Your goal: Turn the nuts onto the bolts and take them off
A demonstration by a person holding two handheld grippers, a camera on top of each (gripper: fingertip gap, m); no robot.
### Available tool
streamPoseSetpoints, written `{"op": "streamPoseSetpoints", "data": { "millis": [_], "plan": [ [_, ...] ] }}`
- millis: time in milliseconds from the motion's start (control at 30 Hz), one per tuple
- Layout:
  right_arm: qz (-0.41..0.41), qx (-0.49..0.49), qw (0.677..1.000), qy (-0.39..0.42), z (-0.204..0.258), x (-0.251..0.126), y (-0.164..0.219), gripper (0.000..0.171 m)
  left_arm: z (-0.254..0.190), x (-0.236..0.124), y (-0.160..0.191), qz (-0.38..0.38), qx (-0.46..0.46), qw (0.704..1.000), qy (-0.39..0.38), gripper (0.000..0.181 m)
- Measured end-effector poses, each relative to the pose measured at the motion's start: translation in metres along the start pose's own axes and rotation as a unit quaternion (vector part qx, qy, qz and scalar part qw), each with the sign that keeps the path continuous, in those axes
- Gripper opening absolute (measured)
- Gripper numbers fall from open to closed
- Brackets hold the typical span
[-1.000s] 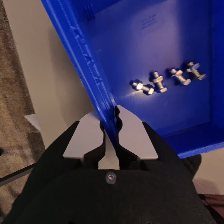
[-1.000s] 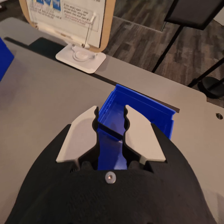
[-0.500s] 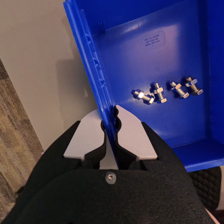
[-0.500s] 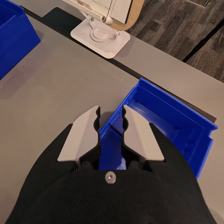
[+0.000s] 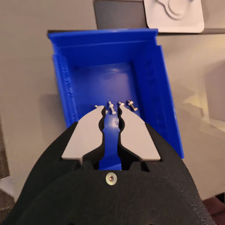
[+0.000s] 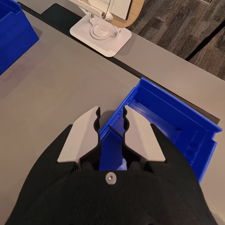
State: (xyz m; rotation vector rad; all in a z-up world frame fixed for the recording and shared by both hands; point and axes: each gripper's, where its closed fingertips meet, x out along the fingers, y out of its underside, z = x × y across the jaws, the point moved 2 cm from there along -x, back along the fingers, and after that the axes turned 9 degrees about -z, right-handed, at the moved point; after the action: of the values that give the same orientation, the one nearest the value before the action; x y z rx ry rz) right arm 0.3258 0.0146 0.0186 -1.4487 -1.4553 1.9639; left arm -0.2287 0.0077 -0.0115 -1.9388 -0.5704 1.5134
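Several silver bolts with nuts on them (image 5: 132,107) lie in a row on the floor of a blue bin (image 5: 102,35). My left gripper (image 5: 111,107) is open and empty, hovering over the bin's near end with its tips just short of the bolts. One bolt (image 5: 111,109) shows between the tips; the left fingertip partly hides another. My right gripper (image 6: 111,107) is open and empty above the near left corner of a second blue bin (image 6: 176,115). What shows of that bin's inside holds nothing.
Both bins sit on a grey table (image 6: 48,85). A white stand base (image 6: 101,36) holding a wood-framed board stands at the table's far edge; it also shows in the left wrist view (image 5: 174,15). The first bin's corner (image 6: 12,36) shows at the upper left. Carpet lies beyond the table. The left gripper's tips are roughly 55 cm from the right gripper's.
My left gripper let go of the bin's left wall, opened and swung over the bin's inside, facing the bolts. My right gripper drifted closer to the second bin's corner.
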Motion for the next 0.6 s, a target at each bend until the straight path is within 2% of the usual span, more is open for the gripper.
{"op": "streamPoseSetpoints", "data": {
  "millis": [67,200,600],
  "plan": [
    [0.007,-0.003,1.000,-0.001,0.000,0.002,0.002,0.037,-0.007,0.021,0.008,0.035,-0.009,0.999,0.002,0.013],
    [0.023,-0.010,1.000,-0.006,0.003,0.009,0.006,0.039,0.005,0.053,0.033,0.123,-0.051,0.991,-0.031,0.016],
    [0.041,-0.026,0.999,-0.010,0.008,0.016,0.009,0.039,0.021,0.082,0.058,0.175,-0.074,0.979,-0.071,0.012]
  ]
}}
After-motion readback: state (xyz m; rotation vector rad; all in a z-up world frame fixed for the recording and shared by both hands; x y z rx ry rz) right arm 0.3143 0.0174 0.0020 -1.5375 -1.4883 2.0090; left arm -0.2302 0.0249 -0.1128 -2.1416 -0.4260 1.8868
